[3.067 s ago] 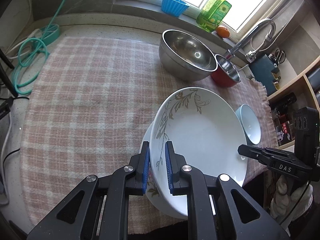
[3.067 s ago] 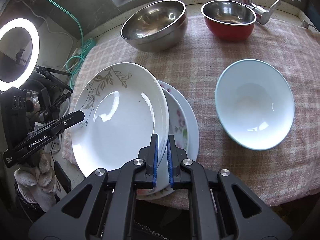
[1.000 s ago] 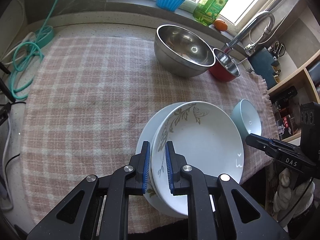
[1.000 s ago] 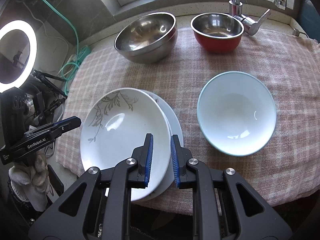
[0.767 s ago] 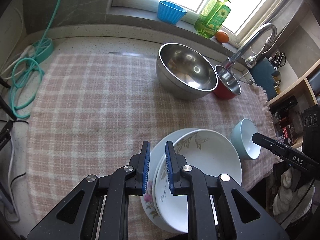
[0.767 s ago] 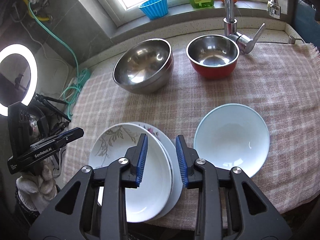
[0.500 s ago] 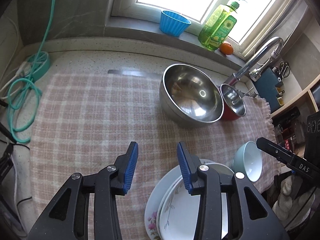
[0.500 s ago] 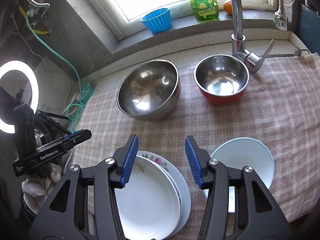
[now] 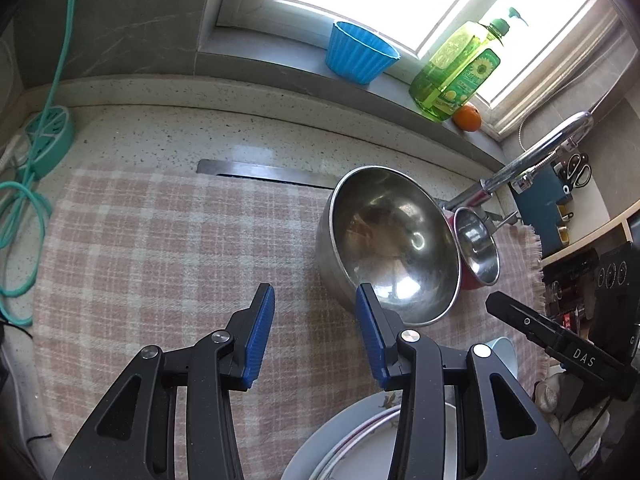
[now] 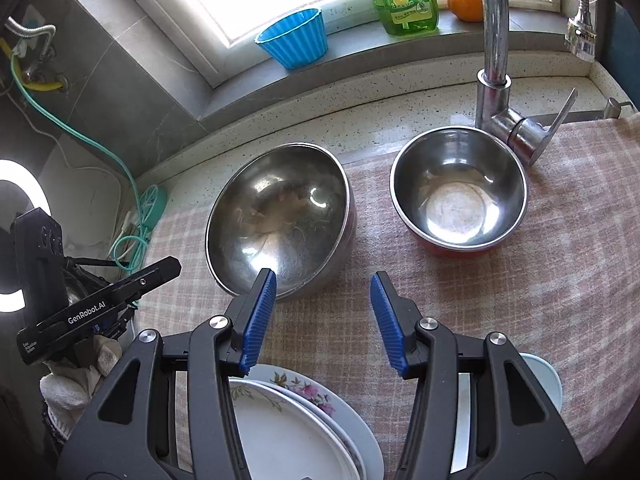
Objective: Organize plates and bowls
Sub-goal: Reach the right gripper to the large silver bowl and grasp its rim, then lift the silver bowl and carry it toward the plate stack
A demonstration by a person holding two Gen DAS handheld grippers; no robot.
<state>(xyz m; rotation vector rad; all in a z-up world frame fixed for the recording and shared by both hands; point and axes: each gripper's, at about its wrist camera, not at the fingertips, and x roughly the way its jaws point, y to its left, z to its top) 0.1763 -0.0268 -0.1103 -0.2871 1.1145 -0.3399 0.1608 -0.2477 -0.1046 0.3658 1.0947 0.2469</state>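
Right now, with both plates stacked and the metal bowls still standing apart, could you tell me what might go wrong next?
1. The leaf-pattern plate sits off-centre on the floral plate, near the cloth's front edge; a knock could slide it.
2. The large steel bowl leans tilted on a rounded base; a grip on its rim may rock it into the red-sided bowl.
3. The faucet stands over that bowl, so lifting it risks a bump.

The large steel bowl [image 10: 280, 216] and the smaller red-sided one [image 10: 458, 190] shine like polished metal. The checked tablecloth [image 9: 160, 248] is matt woven fabric. The stacked plates [image 10: 288, 432] look glazed and glossy; the countertop [image 9: 240, 132] is speckled stone.
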